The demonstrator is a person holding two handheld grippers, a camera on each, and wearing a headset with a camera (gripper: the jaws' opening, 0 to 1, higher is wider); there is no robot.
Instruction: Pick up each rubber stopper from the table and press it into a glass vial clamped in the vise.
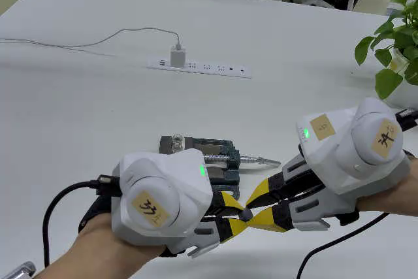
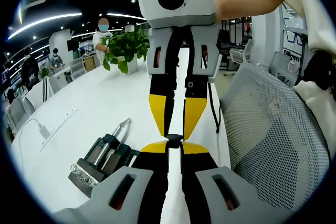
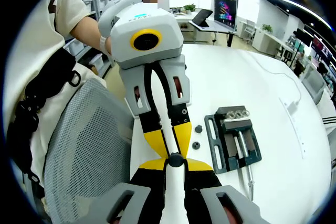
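My left gripper (image 1: 238, 217) and right gripper (image 1: 256, 212) meet tip to tip above the table's near edge. A small dark rubber stopper (image 3: 175, 159) sits pinched where the yellow fingertips of both come together, also seen as a dark stopper (image 2: 174, 138). Both pairs of jaws look shut on it. Just behind stands the green vise (image 1: 212, 159), with a row of glass vials (image 3: 234, 113) clamped at one end. Two loose stoppers (image 3: 198, 129) lie on the table beside the vise (image 3: 233, 140).
A white power strip (image 1: 199, 66) with a charger and cable lies across the far table. A potted plant (image 1: 395, 37) stands at the right edge. A grey mesh chair (image 2: 273, 129) is close beside the table.
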